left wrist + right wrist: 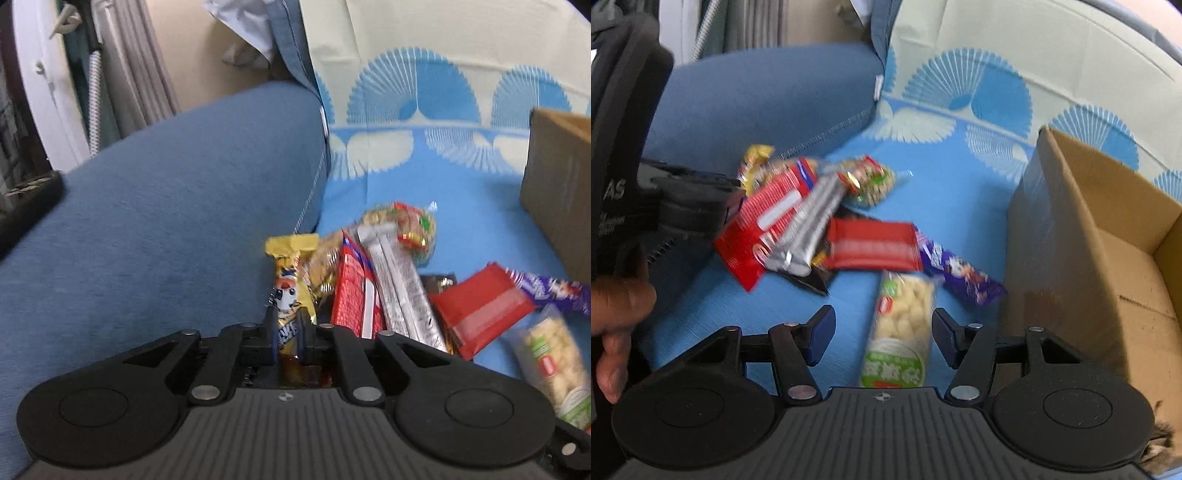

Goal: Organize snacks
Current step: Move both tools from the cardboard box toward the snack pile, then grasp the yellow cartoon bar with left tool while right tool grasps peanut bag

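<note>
A pile of snack packs lies on a blue patterned mat [953,199]. My left gripper [287,332] is shut on a yellow snack bar [290,273] at the pile's left edge; the bar also shows in the right wrist view [755,157]. Next to it lie a red pack [352,295], a silver bar [402,288], a red bar [480,306] and a purple bar [554,288]. My right gripper [884,338] is open, its fingers on either side of a clear puffed-snack pack with a green label [901,328]. An open cardboard box [1108,236] stands to the right.
A blue cushion [166,206] lies left of the mat. The left gripper body [665,199] and a hand [617,321] fill the left of the right wrist view. The box's near wall [1045,258] stands close to my right gripper. Curtains and a white frame stand far left.
</note>
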The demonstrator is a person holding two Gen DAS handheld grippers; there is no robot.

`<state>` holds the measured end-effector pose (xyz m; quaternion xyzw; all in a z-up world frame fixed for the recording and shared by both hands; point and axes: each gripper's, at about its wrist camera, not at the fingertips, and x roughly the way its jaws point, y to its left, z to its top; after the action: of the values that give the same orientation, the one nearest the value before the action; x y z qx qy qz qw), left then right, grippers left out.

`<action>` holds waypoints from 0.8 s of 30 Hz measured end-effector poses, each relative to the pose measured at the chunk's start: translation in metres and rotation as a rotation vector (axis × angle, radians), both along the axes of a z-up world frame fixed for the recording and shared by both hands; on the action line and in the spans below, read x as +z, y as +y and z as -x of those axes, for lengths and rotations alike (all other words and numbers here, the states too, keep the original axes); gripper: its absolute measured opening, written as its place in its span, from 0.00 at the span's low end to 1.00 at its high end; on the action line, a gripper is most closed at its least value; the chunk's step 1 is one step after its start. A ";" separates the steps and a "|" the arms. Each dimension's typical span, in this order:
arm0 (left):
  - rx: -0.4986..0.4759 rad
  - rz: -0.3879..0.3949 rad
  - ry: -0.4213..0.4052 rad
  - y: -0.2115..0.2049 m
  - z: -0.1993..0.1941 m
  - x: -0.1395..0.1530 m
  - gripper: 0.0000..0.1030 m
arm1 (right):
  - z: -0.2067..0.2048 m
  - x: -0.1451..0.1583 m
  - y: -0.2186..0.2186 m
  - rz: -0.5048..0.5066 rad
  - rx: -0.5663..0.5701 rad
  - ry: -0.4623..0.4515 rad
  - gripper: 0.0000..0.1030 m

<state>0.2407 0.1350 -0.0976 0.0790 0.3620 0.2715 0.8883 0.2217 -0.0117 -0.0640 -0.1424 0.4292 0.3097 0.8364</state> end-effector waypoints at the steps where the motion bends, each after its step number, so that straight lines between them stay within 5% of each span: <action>1: 0.002 -0.011 0.011 -0.001 -0.003 -0.002 0.14 | -0.002 -0.005 0.001 0.021 0.000 0.010 0.59; 7: -0.021 -0.019 0.099 -0.006 -0.010 -0.016 0.33 | -0.009 -0.017 0.002 0.063 0.000 0.063 0.59; 10: -0.017 -0.024 0.107 -0.007 -0.011 -0.018 0.35 | -0.009 -0.018 0.003 0.065 0.002 0.098 0.59; 12: 0.008 -0.011 0.082 -0.003 -0.009 -0.016 0.20 | -0.008 -0.018 0.003 0.060 0.008 0.102 0.56; 15: 0.006 0.040 0.034 0.004 -0.003 -0.009 0.15 | -0.006 -0.017 0.001 0.057 0.016 0.094 0.41; 24: -0.061 0.145 -0.201 -0.003 0.047 0.040 0.15 | -0.001 -0.005 -0.012 -0.003 0.007 0.063 0.38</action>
<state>0.1933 0.1320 -0.0578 -0.0021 0.2873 0.2238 0.9313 0.2228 -0.0235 -0.0686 -0.1327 0.4544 0.3176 0.8216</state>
